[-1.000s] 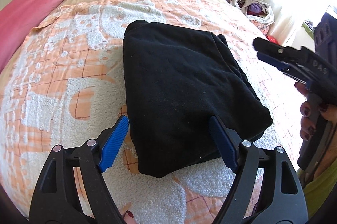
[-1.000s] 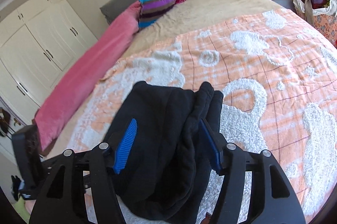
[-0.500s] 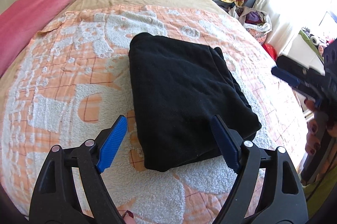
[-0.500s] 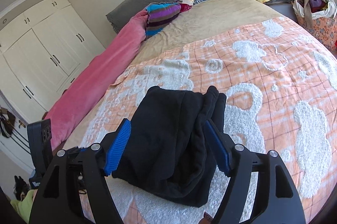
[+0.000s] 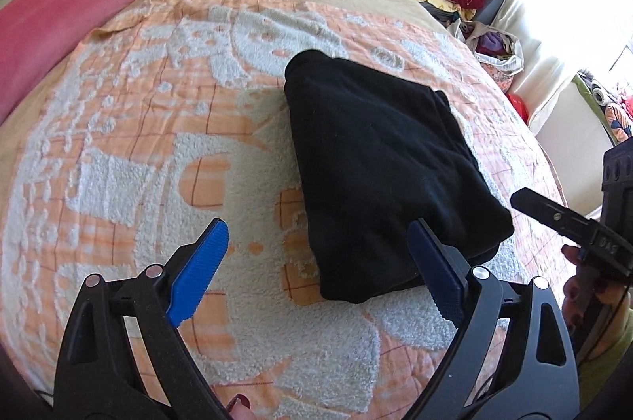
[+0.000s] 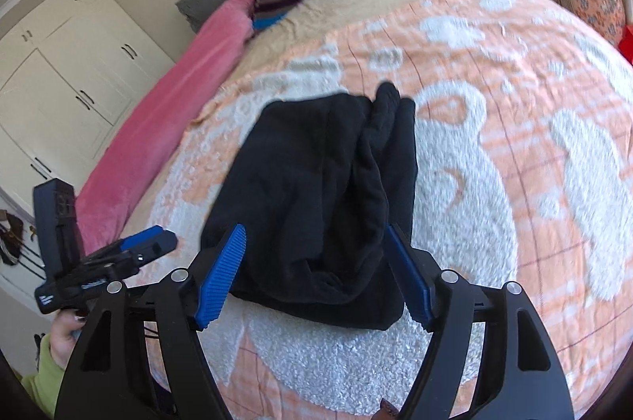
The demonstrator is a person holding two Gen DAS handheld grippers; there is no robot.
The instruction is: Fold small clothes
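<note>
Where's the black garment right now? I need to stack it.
The black garment lies folded on the orange-and-white blanket, mid-bed in both wrist views, just ahead of the open left gripper and right gripper, neither gripping it.

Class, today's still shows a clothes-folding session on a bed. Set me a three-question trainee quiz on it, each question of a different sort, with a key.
1. True or false: the black garment lies folded on the orange-and-white blanket.
2. Which gripper is clamped on the garment? A) left gripper B) right gripper C) neither
3. Fill in: a long ____-coloured blanket runs along the bed's far side.

Key
1. True: it is a compact bundle.
2. C: both grippers' jaws stand open, having just been widening, and the cloth lies beyond the pads.
3. Pink.
</note>
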